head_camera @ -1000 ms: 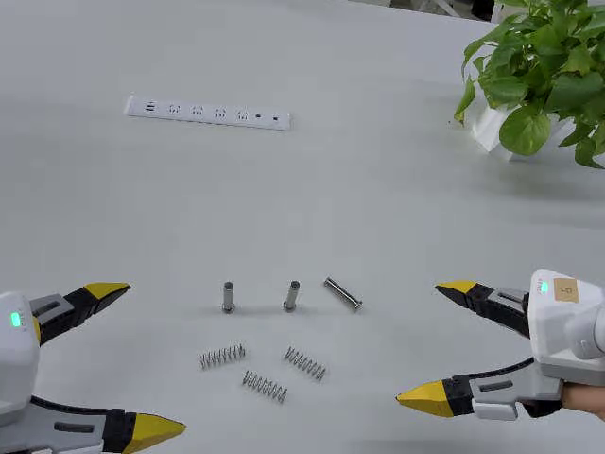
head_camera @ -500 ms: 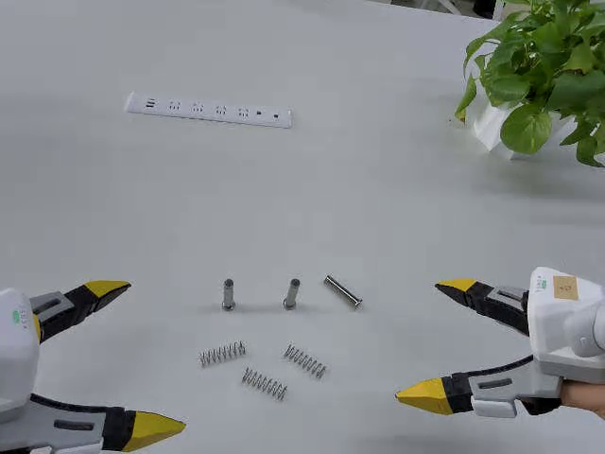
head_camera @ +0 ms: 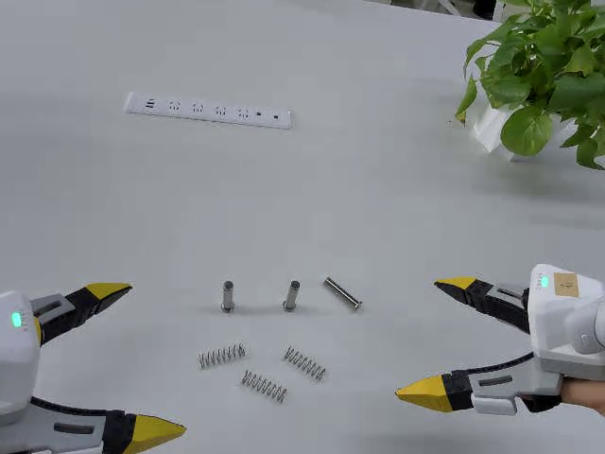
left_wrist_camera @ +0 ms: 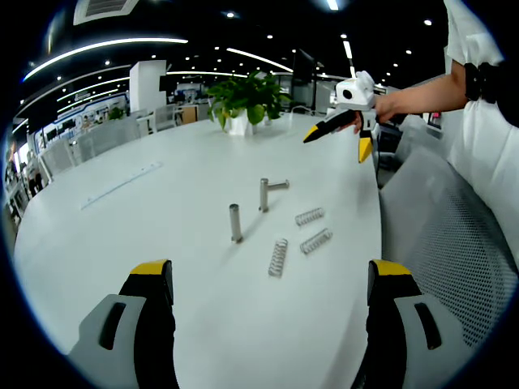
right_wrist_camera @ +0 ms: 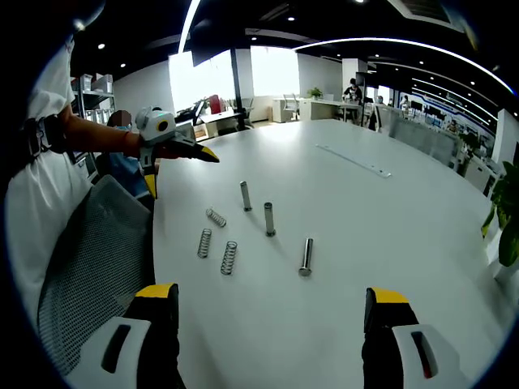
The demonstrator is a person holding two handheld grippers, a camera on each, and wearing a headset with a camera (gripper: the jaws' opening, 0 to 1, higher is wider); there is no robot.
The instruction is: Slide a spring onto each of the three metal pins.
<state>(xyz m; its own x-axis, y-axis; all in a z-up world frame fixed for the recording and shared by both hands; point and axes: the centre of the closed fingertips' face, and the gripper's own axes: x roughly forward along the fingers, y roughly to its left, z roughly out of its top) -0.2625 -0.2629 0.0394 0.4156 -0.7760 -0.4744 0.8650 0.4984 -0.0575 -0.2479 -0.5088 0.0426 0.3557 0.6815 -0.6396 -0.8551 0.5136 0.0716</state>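
Your left gripper (head_camera: 146,359) sits far to the left of the centre pin (head_camera: 291,294), its jaws spread wide and empty: black tapered blades ending in pointed yellow tips, on a smooth white and grey body. Far behind the centre pin and a little to the left lies a long, flat white power strip (head_camera: 208,111). The left pin (head_camera: 228,295) stands upright just left of the centre pin, a short polished steel cylinder with a slightly wider foot on the matte pale-grey table (head_camera: 378,189). Nearer to you than the centre pin, three thin wire coils lie loose on the table, apart from one another: the left spring (head_camera: 222,356), the near spring (head_camera: 264,386) closest to you, and the right spring (head_camera: 304,363) almost straight in front of the centre pin. The centre pin is upright too, with the same bright round shaft. Just to its right the lying pin (head_camera: 342,292) rests on its side at a slant, glossy, with a small flange at its nearer end. Well to the right of the centre pin, your right gripper (head_camera: 423,338) hangs with its yellow-tipped jaws also wide apart and empty. Far behind and right of the centre pin stands a broad-leaved green plant (head_camera: 544,66) in a white pot (head_camera: 492,128).
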